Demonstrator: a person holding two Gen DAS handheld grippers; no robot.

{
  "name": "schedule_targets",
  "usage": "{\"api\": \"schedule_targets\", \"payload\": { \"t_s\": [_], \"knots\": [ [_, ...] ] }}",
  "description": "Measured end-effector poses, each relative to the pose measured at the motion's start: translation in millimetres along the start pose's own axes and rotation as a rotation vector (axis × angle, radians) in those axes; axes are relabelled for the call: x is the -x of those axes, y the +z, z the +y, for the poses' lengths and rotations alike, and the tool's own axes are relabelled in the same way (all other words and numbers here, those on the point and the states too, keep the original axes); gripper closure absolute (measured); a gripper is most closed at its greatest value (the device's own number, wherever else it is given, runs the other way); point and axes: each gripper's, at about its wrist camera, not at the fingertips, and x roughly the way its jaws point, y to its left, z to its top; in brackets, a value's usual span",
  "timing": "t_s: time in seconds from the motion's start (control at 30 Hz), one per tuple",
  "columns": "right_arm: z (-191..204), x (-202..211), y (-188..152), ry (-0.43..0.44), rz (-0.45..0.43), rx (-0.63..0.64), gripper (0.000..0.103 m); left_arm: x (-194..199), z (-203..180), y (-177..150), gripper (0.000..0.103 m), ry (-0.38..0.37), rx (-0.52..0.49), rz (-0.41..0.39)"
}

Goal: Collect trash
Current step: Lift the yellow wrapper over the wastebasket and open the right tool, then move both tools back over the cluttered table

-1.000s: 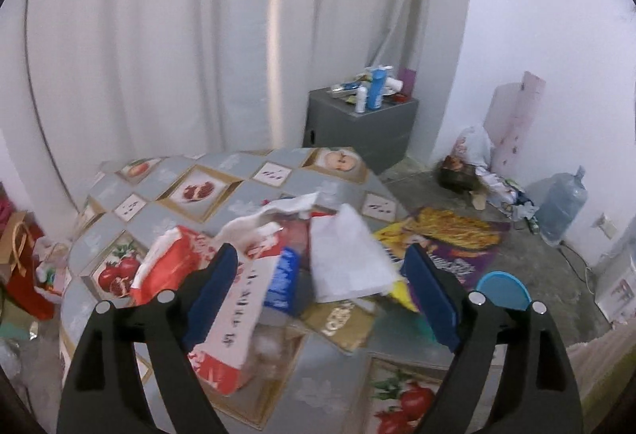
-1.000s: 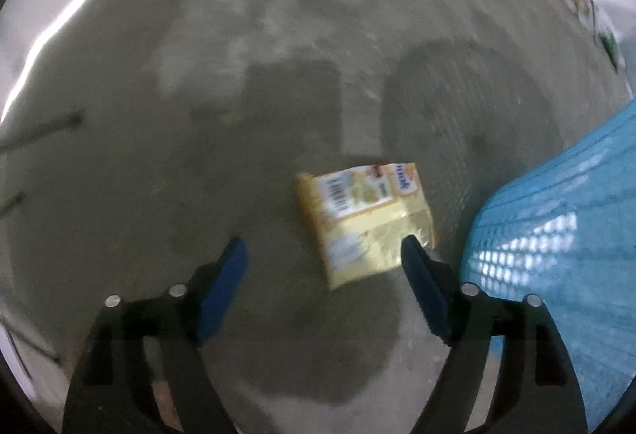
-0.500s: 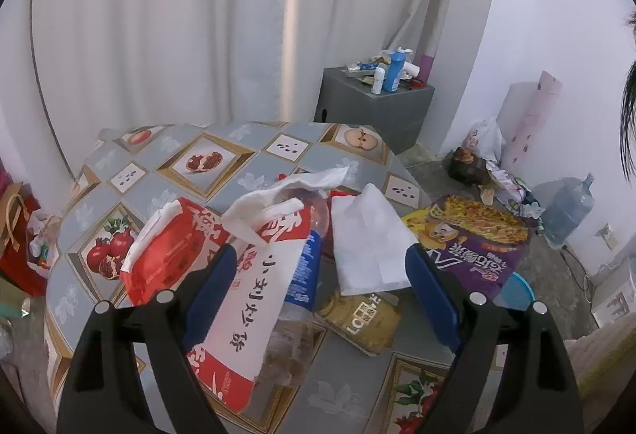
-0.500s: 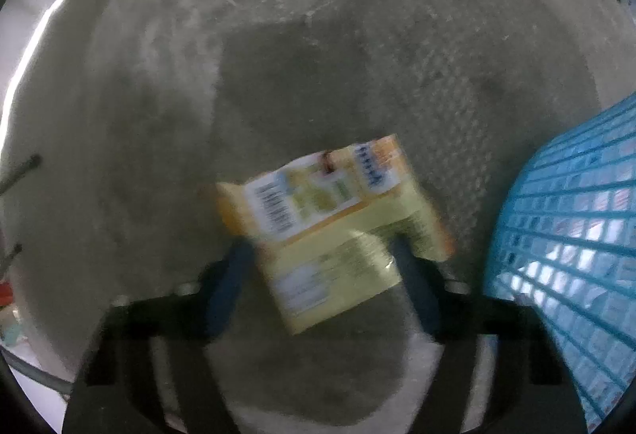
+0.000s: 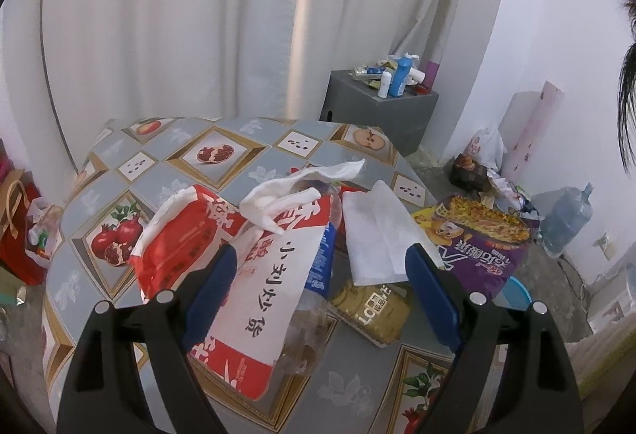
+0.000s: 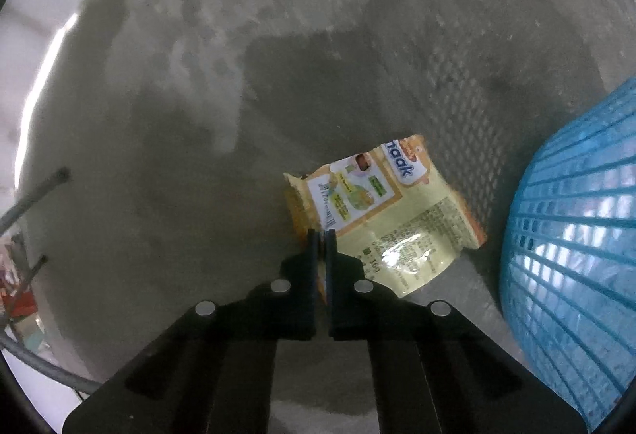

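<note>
Right gripper (image 6: 321, 235) pinches yellow crinkled snack wrapper (image 6: 381, 211) by near-left corner; blue slatted plastic basket (image 6: 572, 259) just right. Left gripper (image 5: 318, 267) spread.

The left gripper (image 5: 320, 289) stands wide open at lower frame; the right gripper (image 6: 322, 235) seems pinched closed.

Crinkled yellow snack wrapper (image 6: 381, 211), printed side up, tilted; beside blue mesh basket (image 6: 576, 255)
</note>
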Motion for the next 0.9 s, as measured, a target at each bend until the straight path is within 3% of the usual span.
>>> {"api": "schedule_targets", "payload": {
  "t_s": [0.2,0.37,0.43,0.53,0.63,0.7,0.77,0.83,0.9],
  "knots": [
    [24,77,-28,0.172,-0.119,0.078,0.102,8,7,-6,0.019,-0.035,0.034,-0.030],
    [51,187,-75,0.319,-0.256,0.187,0.102,13,9,-10,0.019,-0.066,0.054,-0.051],
    [45,247,-83,0.335,-0.355,0.227,0.102,18,8,-12,0.019,-0.073,0.051,-0.066],
    [20,295,-96,0.313,-0.459,0.196,0.102,27,6,-15,0.019,-0.074,0.044,-0.082],
    [-40,303,-88,0.231,-0.472,0.084,0.101,36,7,-21,0.019,-0.078,0.054,-0.092],
    [-72,291,-82,0.215,-0.412,0.002,0.098,43,8,-25,0.019,-0.088,0.071,-0.102],
    [-109,273,-75,0.112,-0.381,-0.092,0.092,51,8,-30,0.019,-0.093,0.078,-0.113],
    [-136,257,-71,0.093,-0.327,-0.168,0.089,62,7,-34,0.019,-0.092,0.077,-0.125],
    [-163,249,-74,0.071,-0.305,-0.272,0.061,71,6,-39,0.019,-0.082,0.071,-0.130]
  ]
}}
